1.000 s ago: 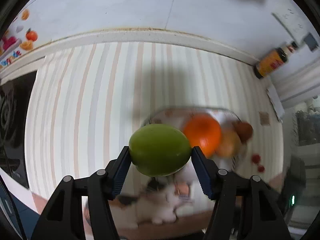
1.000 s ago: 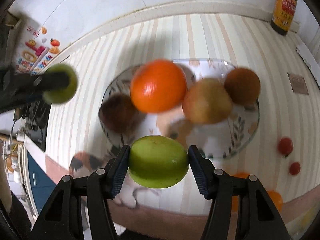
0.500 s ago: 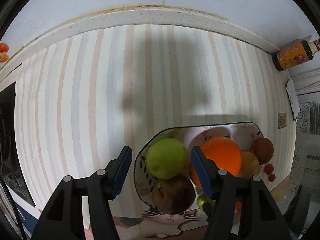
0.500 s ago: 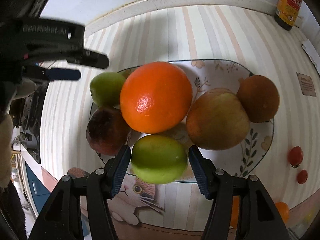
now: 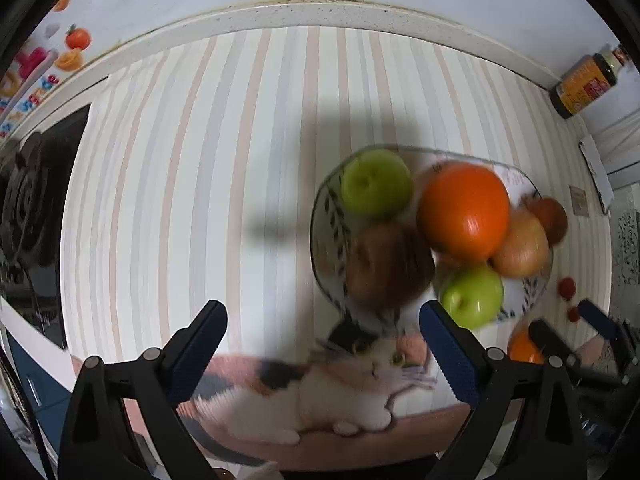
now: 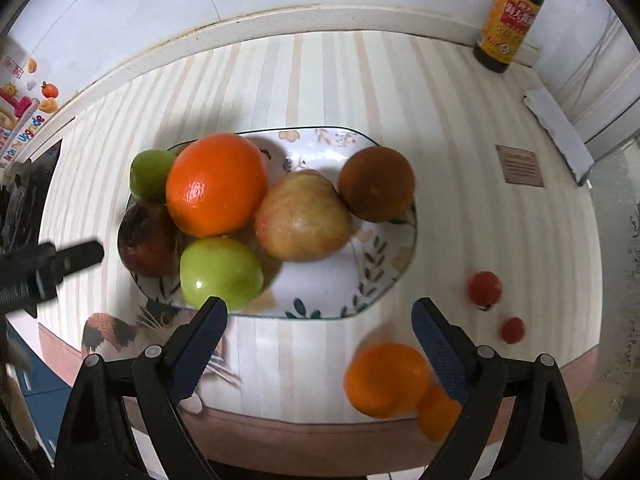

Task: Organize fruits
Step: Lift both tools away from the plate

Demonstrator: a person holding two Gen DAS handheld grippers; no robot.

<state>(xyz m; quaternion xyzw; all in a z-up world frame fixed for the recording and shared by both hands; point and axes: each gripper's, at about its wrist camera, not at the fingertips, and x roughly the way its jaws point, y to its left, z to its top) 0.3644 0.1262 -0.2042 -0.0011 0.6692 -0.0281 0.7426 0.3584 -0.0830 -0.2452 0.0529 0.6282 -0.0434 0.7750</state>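
Spreading wide, the jaws of the right gripper (image 6: 318, 320) are seen empty, with nothing touched; the same is shown of the left gripper (image 5: 322, 326), whose jaws are parted wide over the striped cloth (image 5: 192, 184) and a printed cat (image 5: 328, 384). Just past the right jaws, two oranges (image 6: 386, 378) are left on the cloth, near two small tomatoes (image 6: 485, 288). Beyond the fingertips the plate (image 6: 384, 272) is found, and on it a green apple (image 6: 220, 272) is set at the near rim, touching a dark red fruit (image 6: 146, 240), a big orange (image 6: 216, 184) and a pale apple (image 6: 302, 216). A second green apple (image 6: 148, 174) and a brown fruit (image 6: 376, 184) are placed at the far side. A sauce bottle (image 6: 508, 20) is stood by the wall.
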